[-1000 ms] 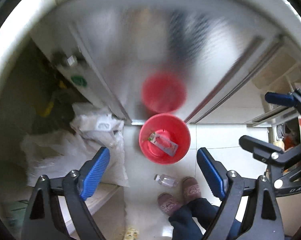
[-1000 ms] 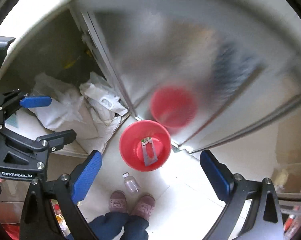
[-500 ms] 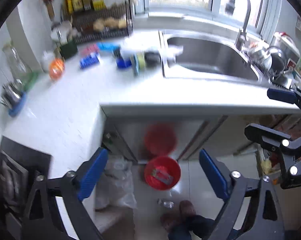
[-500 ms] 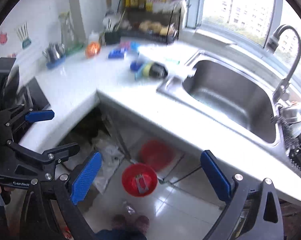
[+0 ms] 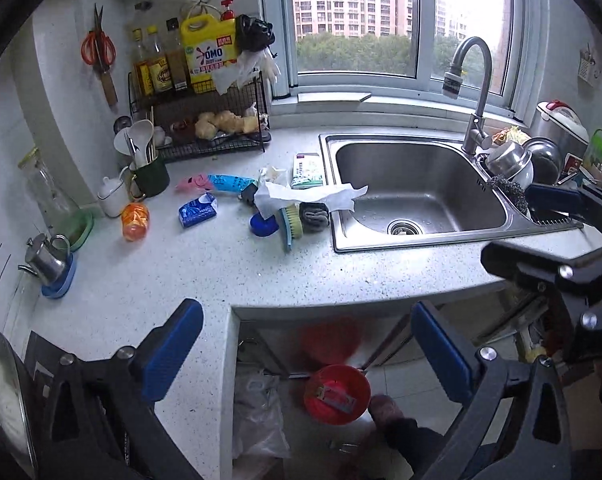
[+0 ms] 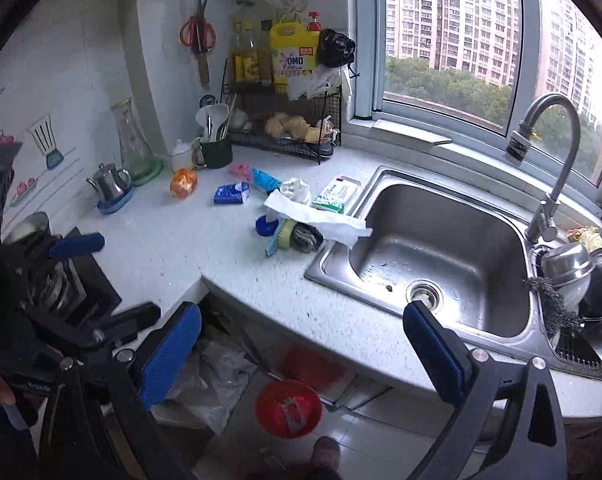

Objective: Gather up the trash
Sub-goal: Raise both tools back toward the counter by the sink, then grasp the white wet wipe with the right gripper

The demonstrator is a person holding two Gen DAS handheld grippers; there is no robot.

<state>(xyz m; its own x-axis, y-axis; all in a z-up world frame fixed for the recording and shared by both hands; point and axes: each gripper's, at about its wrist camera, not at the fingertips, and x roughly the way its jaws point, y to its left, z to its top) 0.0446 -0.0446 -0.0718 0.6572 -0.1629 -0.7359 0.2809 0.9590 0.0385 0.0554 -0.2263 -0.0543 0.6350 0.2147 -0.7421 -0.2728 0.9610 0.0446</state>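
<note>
- Red bin (image 5: pixel 337 394) sits on the tiled floor in front of the under-sink cabinet; a flat wrapper (image 5: pixel 335 396) lies inside it.
- Same bin in the right view (image 6: pixel 289 408), wrapper visible in it too.
- Trash on the counter (image 5: pixel 221 276), left of the sink (image 5: pixel 417 192): white paper towel (image 5: pixel 313 198) draped over a scrub brush (image 5: pixel 291 224) and a grey cloth (image 5: pixel 313 216), one end hanging over the sink rim.
- Near that: blue tissue pack (image 5: pixel 197 210), orange wrapped item (image 5: pixel 135 221), blue-and-pink wrapper (image 5: pixel 217 181), green-and-white wipes pack (image 5: pixel 307 171) just beside the sink edge.
- Blue lid (image 5: pixel 263 225) touching the brush on its left side.
- Left gripper (image 5: pixel 307 350): jaws opening, very wide, nothing between them. Frames the counter edge and the bin below.
- Right gripper (image 6: pixel 301 354): jaws spread wide, empty. Also visible at the right edge of the left view.
- Both grippers are above counter height, angled down.
- Wire rack (image 5: pixel 205 120) at the back corner holds bottles and a yellow detergent jug (image 5: pixel 207 54); scissors (image 5: pixel 98 50) hang on the wall.
- Green cup (image 5: pixel 151 178) with utensils, small white pot (image 5: pixel 112 196), steel pitcher (image 5: pixel 45 258) along the left wall.
- Faucet (image 5: pixel 471 92) and stacked steel bowls (image 5: pixel 513 164) right of the sink.
- Plastic bags (image 5: pixel 257 412) on the floor left of the bin; a person's slipper (image 5: pixel 385 408) right beside the bin.
</note>
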